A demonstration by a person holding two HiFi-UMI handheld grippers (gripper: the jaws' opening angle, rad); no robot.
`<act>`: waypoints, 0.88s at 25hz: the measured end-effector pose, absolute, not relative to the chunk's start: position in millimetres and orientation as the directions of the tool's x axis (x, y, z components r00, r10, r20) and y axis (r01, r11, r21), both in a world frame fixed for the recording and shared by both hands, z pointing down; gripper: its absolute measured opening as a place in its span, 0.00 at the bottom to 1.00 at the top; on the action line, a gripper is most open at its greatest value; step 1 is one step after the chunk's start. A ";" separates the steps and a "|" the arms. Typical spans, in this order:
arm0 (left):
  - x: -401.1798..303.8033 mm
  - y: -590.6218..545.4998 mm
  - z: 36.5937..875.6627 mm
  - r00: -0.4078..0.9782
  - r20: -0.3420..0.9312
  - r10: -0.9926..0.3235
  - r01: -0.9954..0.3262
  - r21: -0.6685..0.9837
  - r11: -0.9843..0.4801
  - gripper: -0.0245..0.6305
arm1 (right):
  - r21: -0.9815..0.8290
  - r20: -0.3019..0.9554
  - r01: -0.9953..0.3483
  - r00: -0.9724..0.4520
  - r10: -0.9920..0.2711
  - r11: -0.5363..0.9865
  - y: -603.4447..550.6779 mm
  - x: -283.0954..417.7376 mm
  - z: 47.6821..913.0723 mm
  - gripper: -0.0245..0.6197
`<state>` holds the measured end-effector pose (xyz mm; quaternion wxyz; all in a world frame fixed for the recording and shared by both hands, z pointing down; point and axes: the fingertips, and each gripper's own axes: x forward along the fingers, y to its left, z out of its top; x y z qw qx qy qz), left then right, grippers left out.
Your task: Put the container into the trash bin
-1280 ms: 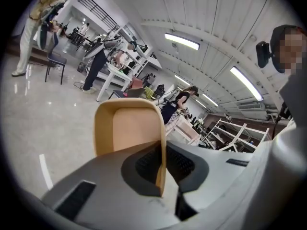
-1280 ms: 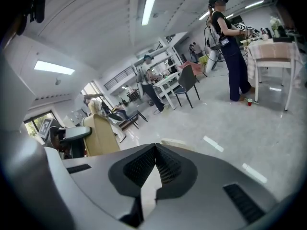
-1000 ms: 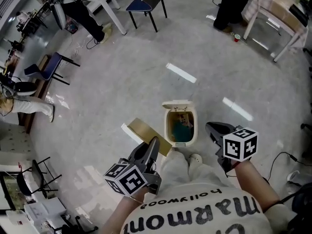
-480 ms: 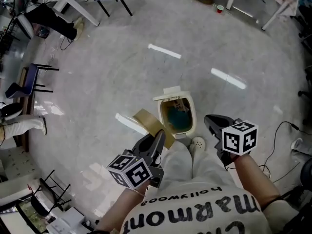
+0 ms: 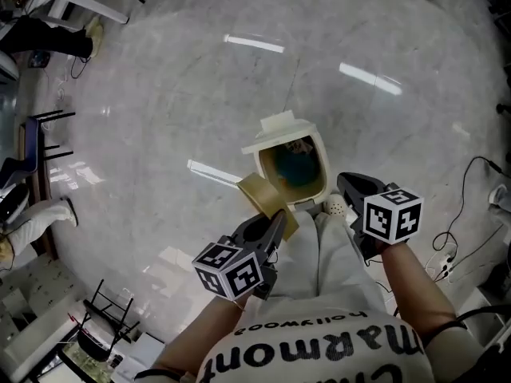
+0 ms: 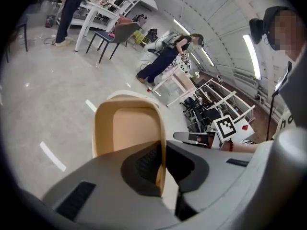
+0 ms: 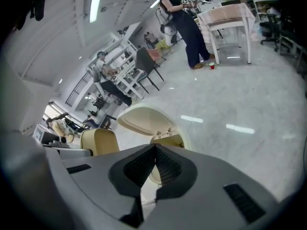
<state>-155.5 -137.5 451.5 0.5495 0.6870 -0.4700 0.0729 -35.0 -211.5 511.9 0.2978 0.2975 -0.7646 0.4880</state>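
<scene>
Firmly, left gripper jaws clamp the container; right gripper jaws meet, seemingly empty.

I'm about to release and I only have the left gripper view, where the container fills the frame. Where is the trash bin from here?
Observer: The trash bin stands just ahead and to the right of the container, with its lid up.
Operator: Am I over the opening?
Observer: No. In the head view the container sits at the bin's near-left rim, outside the opening.
Operator: Is the right gripper in the way?
Observer: No. The right gripper is shut on nothing and sits at the bin's right side, off the opening.
</scene>
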 end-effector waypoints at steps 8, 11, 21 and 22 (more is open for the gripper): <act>-139.9 -141.8 512.3 0.612 0.612 -0.501 -0.732 0.678 -0.067 0.08 | -0.587 0.755 -0.758 -0.639 -0.145 0.284 -191.6 -39.3 572.9 0.04; -131.6 -138.9 530.2 0.649 0.610 -0.454 -0.728 0.671 -0.139 0.08 | -0.592 0.736 -0.747 -0.654 -0.175 0.303 -187.9 -50.3 586.5 0.04; -121.5 -152.4 612.4 0.670 0.632 -0.389 -0.719 0.684 -0.126 0.08 | -0.609 0.729 -0.747 -0.660 -0.184 0.269 -176.7 -58.5 642.9 0.04; -121.4 -152.2 620.4 0.668 0.643 -0.374 -0.725 0.676 -0.131 0.08 | -0.609 0.730 -0.748 -0.658 -0.184 0.263 -176.5 -57.7 648.2 0.04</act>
